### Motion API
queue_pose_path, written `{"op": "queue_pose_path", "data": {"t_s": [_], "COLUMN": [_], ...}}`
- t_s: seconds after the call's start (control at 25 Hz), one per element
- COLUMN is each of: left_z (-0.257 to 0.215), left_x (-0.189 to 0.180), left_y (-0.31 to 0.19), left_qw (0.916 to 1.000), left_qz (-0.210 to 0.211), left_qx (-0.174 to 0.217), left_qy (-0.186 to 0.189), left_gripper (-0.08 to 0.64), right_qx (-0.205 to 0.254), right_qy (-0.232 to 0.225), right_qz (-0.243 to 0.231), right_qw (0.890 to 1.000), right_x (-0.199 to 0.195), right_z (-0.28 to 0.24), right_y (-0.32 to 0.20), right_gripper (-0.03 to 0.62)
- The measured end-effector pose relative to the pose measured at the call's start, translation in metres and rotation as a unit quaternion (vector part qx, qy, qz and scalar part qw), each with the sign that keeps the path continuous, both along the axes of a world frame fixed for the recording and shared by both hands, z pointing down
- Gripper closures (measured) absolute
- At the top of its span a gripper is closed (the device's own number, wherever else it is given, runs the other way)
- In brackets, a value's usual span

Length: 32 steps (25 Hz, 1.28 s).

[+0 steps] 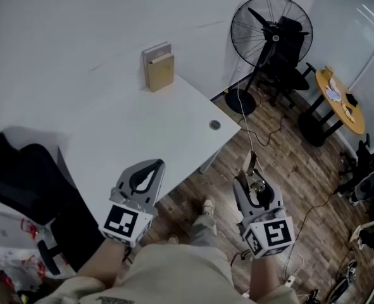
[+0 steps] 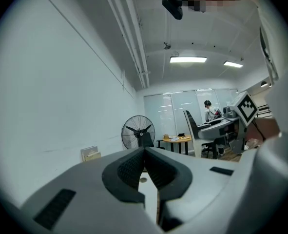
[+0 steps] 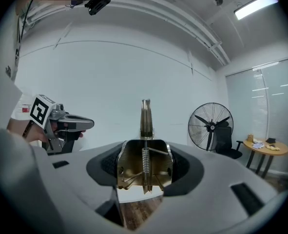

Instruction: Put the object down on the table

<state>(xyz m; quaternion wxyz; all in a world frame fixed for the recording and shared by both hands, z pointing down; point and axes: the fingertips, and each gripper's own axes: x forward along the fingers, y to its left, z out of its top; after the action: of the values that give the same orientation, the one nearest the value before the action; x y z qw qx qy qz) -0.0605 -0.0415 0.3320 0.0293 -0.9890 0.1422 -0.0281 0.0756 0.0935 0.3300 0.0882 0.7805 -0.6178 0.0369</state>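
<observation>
Two tongs, one load.

1. Chair (image 1: 22, 176): black, far left, beside the bench.
2. Left tongs (image 1: 150, 168): closed tip to tip with nothing between them, hanging over the near edge of the bench.
3. Bench (image 1: 142, 125): white top, mostly bare. Books (image 1: 159, 68) stand upright at its far edge against the wall.
4. Right tongs (image 1: 255, 185): clamped on the clip (image 3: 144, 165), a brass-coloured metal spring piece. It is held off the bench over the wooden floor (image 1: 300, 170), to the right of the bench's corner.
5. Clip, bearing: the long axis runs forward along the tongs, and a narrow blade sticks out past the tips. The bench lies to the left of it and a little ahead. The left tongs are nearer the bench, but only the right carries the clip, so the put-down probably calls for a leftward carry before lowering.
6. Fan (image 1: 272, 37): black, on a stand, far right of the bench.
7. Round table (image 1: 345, 100): yellow top, at the right edge, well apart.
</observation>
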Motion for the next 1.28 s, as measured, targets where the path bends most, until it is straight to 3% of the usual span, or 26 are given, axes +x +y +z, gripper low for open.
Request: {"op": "queue_pose_path", "data": {"t_s": [0.36, 0.72, 1.08, 1.28], "left_z": [0.025, 0.041, 0.07, 0.085], "left_x": [0.068, 0.157, 0.207, 0.219], "left_y": [-0.041, -0.096, -0.144, -0.168], "left_qw": [0.9983, 0.9915, 0.9766, 0.9671], "left_qz": [-0.039, -0.101, -0.175, -0.211], "left_qx": [-0.015, -0.038, -0.076, -0.095], "left_qy": [-0.04, -0.073, -0.099, -0.104], "left_gripper": [0.539, 0.538, 0.539, 0.54], "right_qx": [-0.018, -0.081, -0.116, -0.137], "right_qy": [-0.01, -0.01, -0.014, 0.013], "right_qz": [-0.021, -0.094, -0.209, -0.264], "right_qw": [1.0, 0.992, 0.971, 0.955], "right_x": [0.088, 0.183, 0.243, 0.257], "right_z": [0.02, 0.046, 0.076, 0.091], "right_y": [-0.056, -0.128, -0.213, -0.26], "right_gripper": [0.377, 0.376, 0.376, 0.376]}}
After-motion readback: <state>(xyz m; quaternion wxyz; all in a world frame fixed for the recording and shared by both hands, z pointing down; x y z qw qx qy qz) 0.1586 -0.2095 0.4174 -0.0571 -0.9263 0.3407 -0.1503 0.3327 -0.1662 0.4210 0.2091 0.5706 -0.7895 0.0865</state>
